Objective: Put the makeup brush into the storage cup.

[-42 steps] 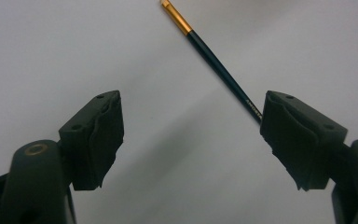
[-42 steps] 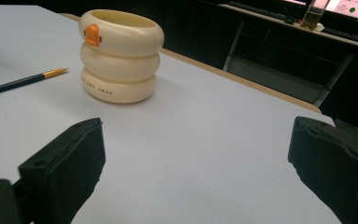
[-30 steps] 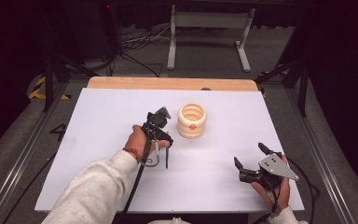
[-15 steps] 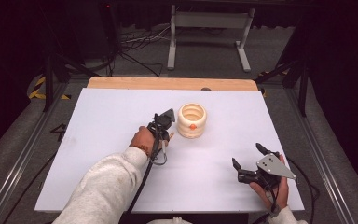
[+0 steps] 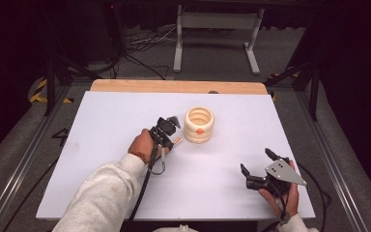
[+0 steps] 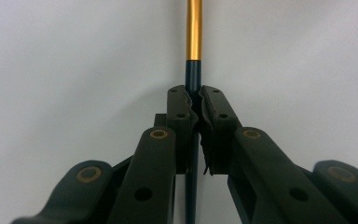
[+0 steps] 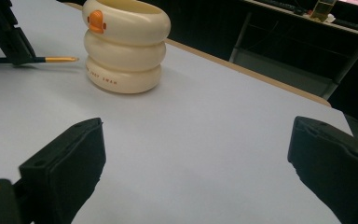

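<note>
Your left gripper (image 5: pixel 170 126) is clamped on one thin pen (image 6: pixel 194 56), its jaws having just closed in around the dark part of the shaft, with the gold section running on past the pads. From the high view the pen lies low over the white table (image 5: pixel 101 145), its gold end pointing toward the single cream cup (image 5: pixel 199 124) and stopping just beside the cup's base; whether it touches the cup you cannot tell. Count what you have to work with: one pen, one cup, two grippers. That cup is made of three stacked rounded rings with one small orange mark on its side, and it stands upright a little beyond the middle of the table, close to your left gripper. Your right gripper (image 5: pixel 258 166) sits well apart from all this, near the table's near right corner, its two jaws spread wide with nothing between them. Looking along those jaws in the right gripper view, you see bare table between the pads, the cup (image 7: pixel 126 44) farther off, and the pen's gold tip (image 7: pixel 60 59) pointing at the cup's lowest ring.
</note>
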Tool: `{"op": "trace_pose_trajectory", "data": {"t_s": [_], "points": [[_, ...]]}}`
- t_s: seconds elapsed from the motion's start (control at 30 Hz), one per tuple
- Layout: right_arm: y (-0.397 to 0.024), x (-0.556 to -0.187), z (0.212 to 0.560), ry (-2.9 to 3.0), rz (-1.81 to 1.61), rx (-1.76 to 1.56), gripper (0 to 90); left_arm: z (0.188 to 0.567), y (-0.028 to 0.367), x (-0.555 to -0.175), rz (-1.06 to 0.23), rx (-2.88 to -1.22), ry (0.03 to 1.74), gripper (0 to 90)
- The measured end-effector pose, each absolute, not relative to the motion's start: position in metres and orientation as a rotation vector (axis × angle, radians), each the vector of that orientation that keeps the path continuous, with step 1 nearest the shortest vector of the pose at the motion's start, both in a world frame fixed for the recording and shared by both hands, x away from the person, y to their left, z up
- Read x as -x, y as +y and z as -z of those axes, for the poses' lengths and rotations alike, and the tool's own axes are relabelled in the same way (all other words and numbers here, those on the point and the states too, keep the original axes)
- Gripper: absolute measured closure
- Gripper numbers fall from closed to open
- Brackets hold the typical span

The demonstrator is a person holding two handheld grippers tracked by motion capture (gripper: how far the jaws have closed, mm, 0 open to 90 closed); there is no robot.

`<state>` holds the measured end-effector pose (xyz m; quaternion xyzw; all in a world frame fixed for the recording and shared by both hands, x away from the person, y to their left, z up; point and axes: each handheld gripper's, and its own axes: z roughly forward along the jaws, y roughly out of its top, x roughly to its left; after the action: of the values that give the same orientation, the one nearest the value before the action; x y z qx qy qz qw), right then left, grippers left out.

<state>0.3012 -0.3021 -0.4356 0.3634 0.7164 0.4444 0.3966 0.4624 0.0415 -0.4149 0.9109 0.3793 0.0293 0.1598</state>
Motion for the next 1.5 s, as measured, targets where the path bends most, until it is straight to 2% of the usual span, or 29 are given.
{"op": "trace_pose_trajectory", "data": {"t_s": [0.7, 1.1, 1.5], "points": [[-0.303, -0.300, 0.435, 1.802, -1.120, -0.925, 4.5, 0.358, 0.116, -0.432, -0.173, -2.102, 0.861, 83.2], [-0.304, -0.300, 0.434, 1.795, -1.129, -0.922, 4.4, 0.338, 0.122, -0.423, -0.231, -1.914, 0.717, 83.2], [-0.303, -0.300, 0.434, 1.794, -1.131, -0.914, 4.4, 0.339, 0.109, -0.430, -0.281, -1.789, 0.571, 83.2]]}}
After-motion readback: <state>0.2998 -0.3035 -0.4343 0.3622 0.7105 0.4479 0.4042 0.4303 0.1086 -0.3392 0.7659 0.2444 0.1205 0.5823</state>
